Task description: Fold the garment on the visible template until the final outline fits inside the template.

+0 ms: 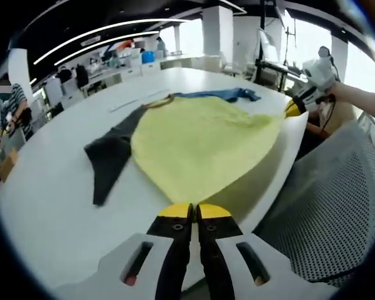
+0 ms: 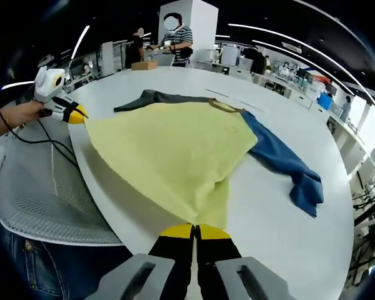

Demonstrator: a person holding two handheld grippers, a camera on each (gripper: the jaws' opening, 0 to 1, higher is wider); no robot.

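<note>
The shirt point(image 1: 203, 149) lies spread on a white table point(image 1: 44, 206), its yellow body toward the person and its hem along the near table edge. One sleeve is dark grey point(image 1: 109, 159), the other blue point(image 2: 284, 162); both lie flat on the table, pointing away to either side.

In the left gripper view, the left gripper point(image 1: 194, 211) sits at the near edge with its yellow-tipped jaws pressed together on one hem corner of the shirt. The right gripper point(image 1: 292, 109) shows at the far right of that view, its yellow tip touching the other hem corner at the table edge.

In the right gripper view, the right gripper point(image 2: 195, 231) has its jaws closed on the yellow hem corner, the cloth fanning out ahead of it. The left gripper point(image 2: 75, 115) appears at the left, held by a hand point(image 2: 19, 114), its tip at the opposite corner. A mesh chair point(image 2: 40, 187) stands just beside the table edge. A person point(image 2: 175, 37) stands at the table's far side.
</note>
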